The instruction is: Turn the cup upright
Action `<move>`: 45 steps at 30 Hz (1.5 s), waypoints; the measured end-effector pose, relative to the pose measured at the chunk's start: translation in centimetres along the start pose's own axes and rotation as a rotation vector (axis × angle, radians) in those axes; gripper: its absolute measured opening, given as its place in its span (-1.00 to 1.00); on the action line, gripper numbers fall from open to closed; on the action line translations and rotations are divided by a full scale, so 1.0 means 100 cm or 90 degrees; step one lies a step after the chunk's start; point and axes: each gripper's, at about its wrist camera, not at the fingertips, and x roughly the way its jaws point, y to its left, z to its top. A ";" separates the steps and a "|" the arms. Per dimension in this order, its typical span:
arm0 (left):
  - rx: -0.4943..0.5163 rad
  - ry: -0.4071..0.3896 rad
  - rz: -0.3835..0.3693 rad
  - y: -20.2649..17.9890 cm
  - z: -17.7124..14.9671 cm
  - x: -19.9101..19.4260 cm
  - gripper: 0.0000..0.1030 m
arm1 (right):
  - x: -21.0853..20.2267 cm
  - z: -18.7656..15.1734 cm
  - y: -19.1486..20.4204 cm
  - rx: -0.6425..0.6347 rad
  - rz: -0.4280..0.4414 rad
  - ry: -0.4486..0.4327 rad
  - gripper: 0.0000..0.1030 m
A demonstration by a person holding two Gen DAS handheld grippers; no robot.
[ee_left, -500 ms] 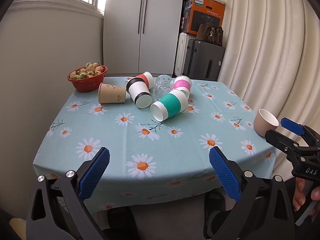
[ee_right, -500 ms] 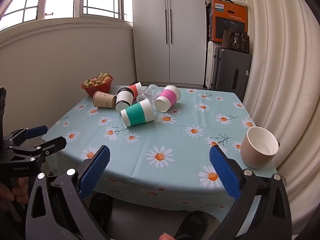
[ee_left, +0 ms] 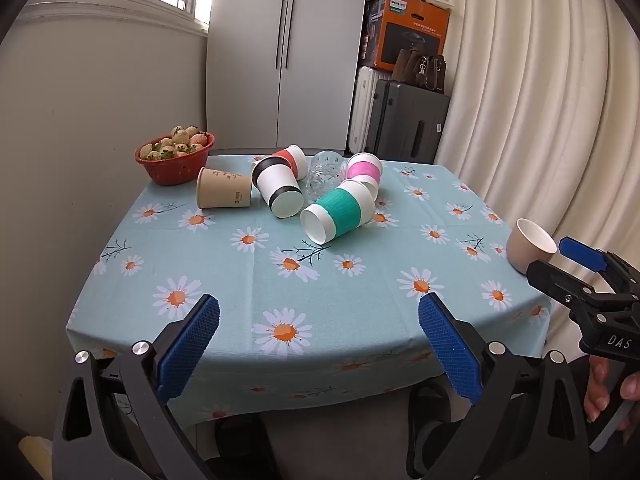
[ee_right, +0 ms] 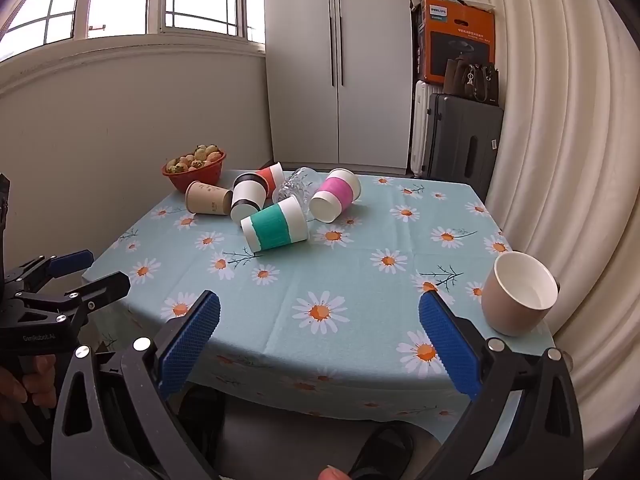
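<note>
Several cups lie on their sides at the far middle of the table: a green-sleeved cup (ee_left: pixel 339 216) (ee_right: pixel 276 227), a pink-sleeved cup (ee_left: pixel 363 171) (ee_right: pixel 335 195), a black-banded cup (ee_left: pixel 279 193) (ee_right: pixel 248 197), a red-sleeved cup (ee_left: pixel 289 158), a brown paper cup (ee_left: pixel 223 194) (ee_right: pixel 209 199) and a clear glass (ee_left: pixel 325 172). A beige cup (ee_left: pixel 529 245) (ee_right: pixel 518 293) stands upright at the right edge. My left gripper (ee_left: pixel 319 344) is open and empty at the near edge. My right gripper (ee_right: pixel 319 346) is open and empty, near the beige cup.
A red bowl of strawberries (ee_left: pixel 174 157) sits at the far left corner. The table with its daisy cloth (ee_left: pixel 280 280) stands against a wall on the left. Curtains (ee_left: pixel 540 100) hang on the right. Suitcases (ee_left: pixel 404 128) and a cupboard stand behind.
</note>
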 end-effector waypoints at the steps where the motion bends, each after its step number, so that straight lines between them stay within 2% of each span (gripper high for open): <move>1: -0.001 0.001 -0.001 0.000 0.000 0.000 0.88 | 0.000 0.000 0.000 0.000 0.000 0.000 0.92; 45: -0.002 -0.001 -0.003 -0.003 -0.002 0.000 0.88 | 0.003 -0.001 -0.003 0.004 0.000 0.005 0.92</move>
